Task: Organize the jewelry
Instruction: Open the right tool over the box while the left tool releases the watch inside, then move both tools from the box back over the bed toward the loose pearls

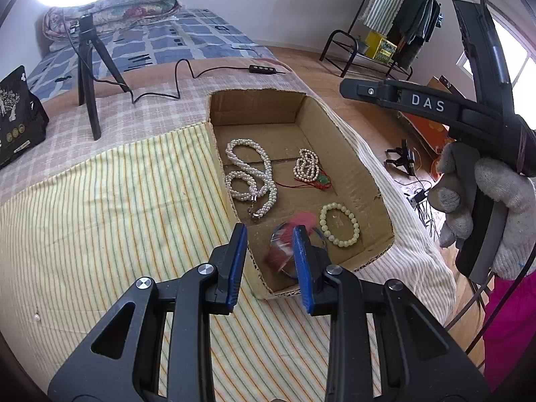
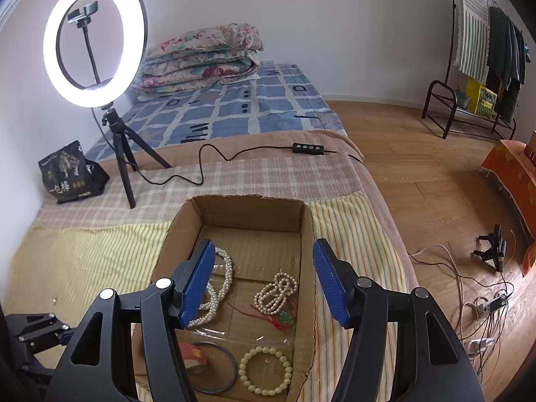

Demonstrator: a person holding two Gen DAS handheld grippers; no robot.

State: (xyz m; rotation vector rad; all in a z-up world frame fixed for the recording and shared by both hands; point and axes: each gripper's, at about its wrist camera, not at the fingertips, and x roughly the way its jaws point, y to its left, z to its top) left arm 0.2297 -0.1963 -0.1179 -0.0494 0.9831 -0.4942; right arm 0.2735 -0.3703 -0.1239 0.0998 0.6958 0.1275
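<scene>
Striped bedding [image 1: 117, 201] carries the cardboard box [image 1: 351, 154]; both my grippers [image 1: 269, 261] [image 2: 264, 284] hang open and empty, bangle [image 2: 214, 368] dropped in; next, fetch another piece.

Brown cardboard box [image 1: 348, 181] holds white pearl necklaces [image 1: 249, 174] and a pale cream bead bracelet [image 1: 340, 224]; yellow striped cloth [image 1: 117, 201], pink checked blanket [image 2: 251, 177], blue patchwork sheet [image 2: 234, 110].
</scene>
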